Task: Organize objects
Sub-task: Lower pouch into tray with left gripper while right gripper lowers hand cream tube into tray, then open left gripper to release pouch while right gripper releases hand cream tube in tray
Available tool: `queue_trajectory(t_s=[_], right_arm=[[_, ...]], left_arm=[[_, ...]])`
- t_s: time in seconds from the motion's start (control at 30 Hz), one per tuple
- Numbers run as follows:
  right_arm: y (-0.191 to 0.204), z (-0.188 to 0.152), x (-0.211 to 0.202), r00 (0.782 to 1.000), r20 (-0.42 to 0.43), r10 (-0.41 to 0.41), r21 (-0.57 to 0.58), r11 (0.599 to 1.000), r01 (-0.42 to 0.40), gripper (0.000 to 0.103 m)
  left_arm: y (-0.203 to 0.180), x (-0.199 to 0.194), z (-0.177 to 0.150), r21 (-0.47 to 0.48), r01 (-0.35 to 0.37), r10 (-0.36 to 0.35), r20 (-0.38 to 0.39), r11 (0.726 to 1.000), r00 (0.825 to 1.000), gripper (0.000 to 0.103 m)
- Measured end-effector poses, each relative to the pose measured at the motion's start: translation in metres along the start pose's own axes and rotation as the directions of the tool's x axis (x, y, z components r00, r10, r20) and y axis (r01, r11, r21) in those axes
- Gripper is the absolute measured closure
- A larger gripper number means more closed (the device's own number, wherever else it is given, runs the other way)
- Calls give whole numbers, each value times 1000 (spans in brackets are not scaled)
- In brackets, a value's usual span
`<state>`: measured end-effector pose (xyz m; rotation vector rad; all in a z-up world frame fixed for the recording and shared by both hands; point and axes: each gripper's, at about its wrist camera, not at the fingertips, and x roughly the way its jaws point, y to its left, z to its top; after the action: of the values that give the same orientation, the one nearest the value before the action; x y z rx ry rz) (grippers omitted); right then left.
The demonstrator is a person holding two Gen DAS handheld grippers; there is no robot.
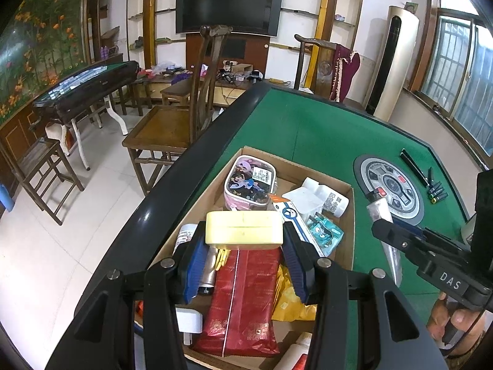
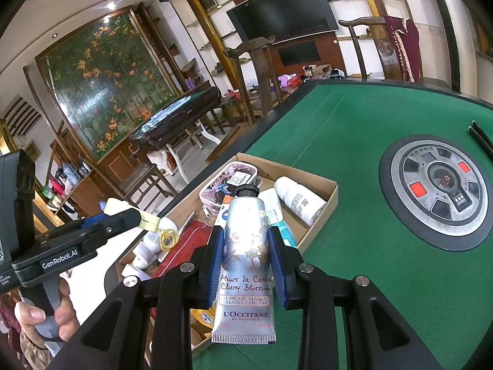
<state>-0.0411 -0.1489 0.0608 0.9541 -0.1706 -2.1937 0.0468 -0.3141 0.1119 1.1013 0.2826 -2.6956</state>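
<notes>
My left gripper [image 1: 244,231] is shut on a pale yellow case [image 1: 244,227] and holds it above a cardboard box [image 1: 349,246] on the green table. The box holds a cartoon pouch [image 1: 249,186], a white bottle [image 1: 329,197], a red packet [image 1: 243,299] and other items. My right gripper [image 2: 246,237] is shut on a silver hand cream tube [image 2: 246,265], held upright over the box's right edge [image 2: 323,206]. The tube also shows in the left wrist view [image 1: 382,215], right of the box. The left gripper with the yellow case shows in the right wrist view [image 2: 148,220].
A round grey control panel [image 1: 391,189] sits in the green table's [image 1: 308,129] middle. Black sticks [image 1: 413,165] and small dark markers [image 1: 436,191] lie beyond it. Wooden chairs [image 1: 172,123] and another table [image 1: 86,83] stand on the floor to the left.
</notes>
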Motion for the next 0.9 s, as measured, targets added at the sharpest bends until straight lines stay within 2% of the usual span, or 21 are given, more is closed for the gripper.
queue_trajectory(t_s=[0.53, 0.9], right_arm=[[-6, 5, 2, 1000, 2, 0, 38, 999, 0, 72], [-13, 10, 36, 995, -40, 93, 176, 981, -84, 72]], left_arm=[[9, 26, 4, -12, -1, 1, -49, 1000, 999, 57], [12, 60, 17, 4, -20, 20, -104, 1000, 994, 57]])
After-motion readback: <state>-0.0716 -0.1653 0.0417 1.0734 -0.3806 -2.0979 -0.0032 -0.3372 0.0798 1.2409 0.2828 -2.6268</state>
